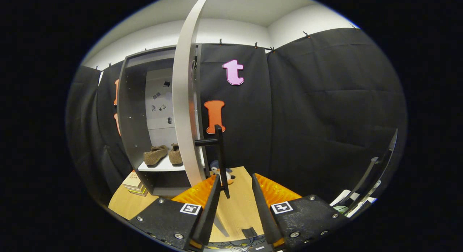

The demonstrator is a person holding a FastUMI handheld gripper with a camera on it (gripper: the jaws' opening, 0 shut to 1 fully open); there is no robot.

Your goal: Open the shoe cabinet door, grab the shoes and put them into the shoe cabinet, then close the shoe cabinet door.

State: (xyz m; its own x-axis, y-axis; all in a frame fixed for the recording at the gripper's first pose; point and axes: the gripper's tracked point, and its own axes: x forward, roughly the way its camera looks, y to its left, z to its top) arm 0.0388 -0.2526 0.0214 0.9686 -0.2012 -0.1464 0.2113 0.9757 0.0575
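Shoes: pair (pixel 162 154) already on the cabinet (pixel 132 110) shelf, left of centre.
Door (pixel 184 100): swung open, edge-on.
Gripper (pixel 237 188): fingers spread, empty, beside handle (pixel 219 154), likely to push it closed.

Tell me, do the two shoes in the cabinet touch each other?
Apart. The gripper view shows a strip of grey back wall between the shoes on the shelf. The gripper is open near the door handle.

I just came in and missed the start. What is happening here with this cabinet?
A person holds a gripper up to the shoe cabinet. The shoes already sit on its shelf. The door stands open, edge-on, and its black handle lies just ahead of the open fingers, near the left one. The door is not yet closed.
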